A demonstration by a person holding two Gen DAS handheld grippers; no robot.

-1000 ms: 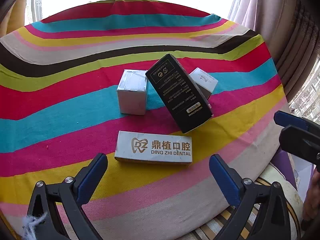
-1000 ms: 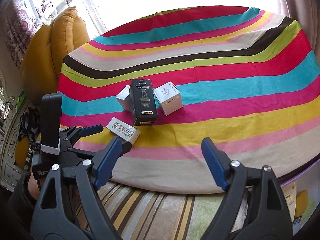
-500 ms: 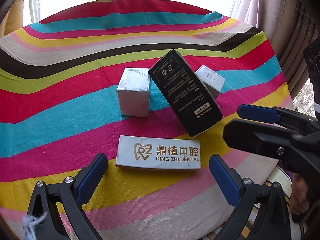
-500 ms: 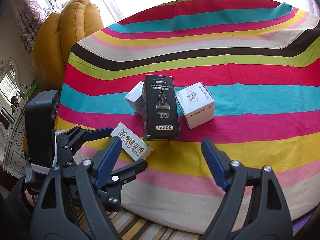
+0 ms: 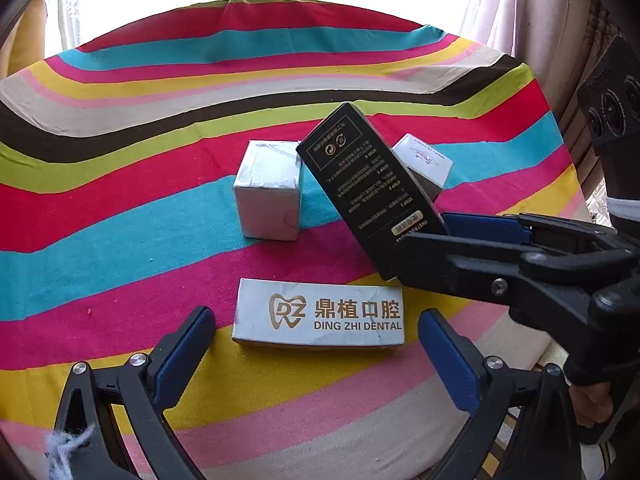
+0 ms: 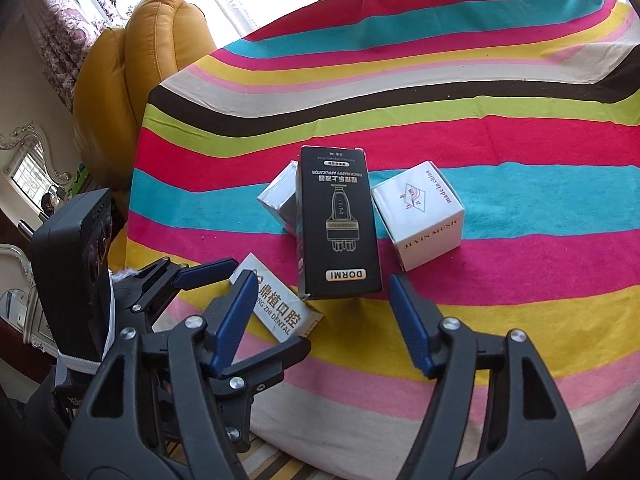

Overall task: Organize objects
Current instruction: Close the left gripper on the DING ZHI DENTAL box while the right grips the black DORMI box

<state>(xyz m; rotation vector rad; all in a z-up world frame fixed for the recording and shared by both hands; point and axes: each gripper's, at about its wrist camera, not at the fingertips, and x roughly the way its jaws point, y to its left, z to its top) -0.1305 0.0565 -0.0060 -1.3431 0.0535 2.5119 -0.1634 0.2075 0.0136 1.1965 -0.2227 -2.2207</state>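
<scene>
A tall black DORMI box (image 5: 370, 188) (image 6: 338, 220) lies tilted, leaning on a small silver-grey box (image 5: 268, 190) (image 6: 280, 200). A white cube box (image 5: 424, 160) (image 6: 420, 214) sits to its right. A flat white Ding Zhi Dental box (image 5: 318, 318) (image 6: 278, 306) lies nearest. My left gripper (image 5: 316, 356) is open, its fingers either side of the dental box's near edge. My right gripper (image 6: 324, 320) is open, its tips just short of the black box's near end; it also shows in the left wrist view (image 5: 448, 236).
The boxes lie on a round table under a striped cloth (image 5: 120, 216) (image 6: 500, 140). A yellow armchair (image 6: 132, 60) stands behind the table's left side. Curtains (image 5: 560, 40) hang at the right. The table's near edge is close below both grippers.
My right gripper has moved in over the table toward the black box. My left gripper has crept closer to the dental box. The boxes have not moved.
</scene>
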